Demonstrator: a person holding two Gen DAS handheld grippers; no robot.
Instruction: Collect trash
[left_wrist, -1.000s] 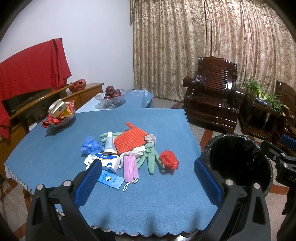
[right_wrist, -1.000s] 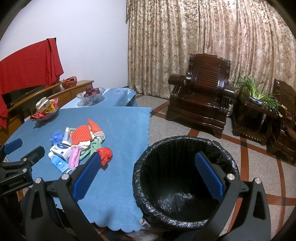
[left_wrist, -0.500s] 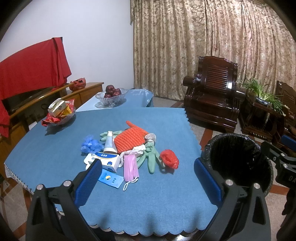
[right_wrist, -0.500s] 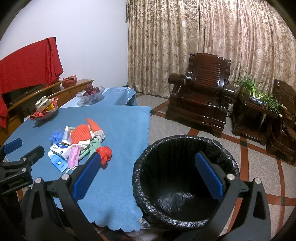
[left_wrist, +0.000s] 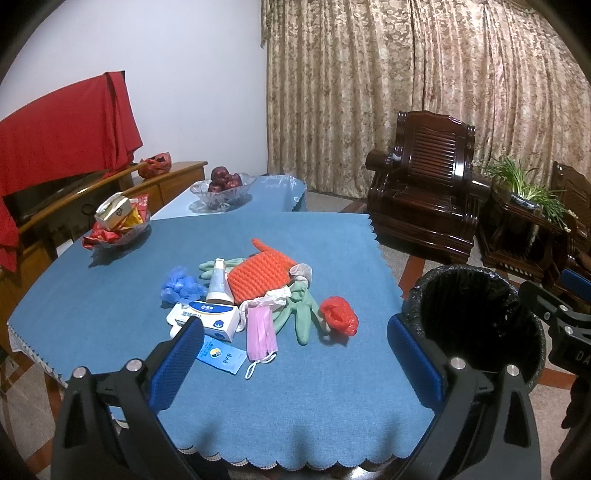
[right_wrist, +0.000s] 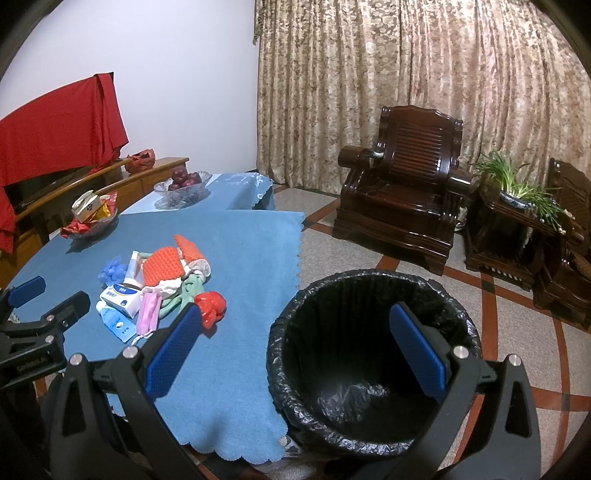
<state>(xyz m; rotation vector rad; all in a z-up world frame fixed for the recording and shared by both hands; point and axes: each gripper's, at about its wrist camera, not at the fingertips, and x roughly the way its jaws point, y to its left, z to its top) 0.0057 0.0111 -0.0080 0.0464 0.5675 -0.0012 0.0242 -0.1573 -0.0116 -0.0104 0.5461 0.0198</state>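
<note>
A pile of trash lies mid-table on the blue cloth (left_wrist: 295, 387): an orange knitted mitt (left_wrist: 258, 275), green gloves (left_wrist: 301, 314), a pink face mask (left_wrist: 260, 332), a red crumpled bag (left_wrist: 338, 315), a white-blue box (left_wrist: 207, 317), a white tube (left_wrist: 218, 280), a blue crumpled bag (left_wrist: 181, 286). The pile also shows in the right wrist view (right_wrist: 162, 284). A bin with a black liner (right_wrist: 373, 354) stands right of the table. My left gripper (left_wrist: 295, 358) is open, empty, above the table's near edge. My right gripper (right_wrist: 295, 354) is open, empty, over the bin's near rim.
A snack bowl (left_wrist: 118, 225) sits at the table's far left. A glass bowl of red fruit (left_wrist: 223, 188) stands on a second table behind. Dark wooden armchairs (left_wrist: 424, 199) and a potted plant (left_wrist: 532, 192) stand on the tiled floor at right.
Both grippers have barely moved; the views have shifted very slightly. Nothing was taken hold of or let go.
</note>
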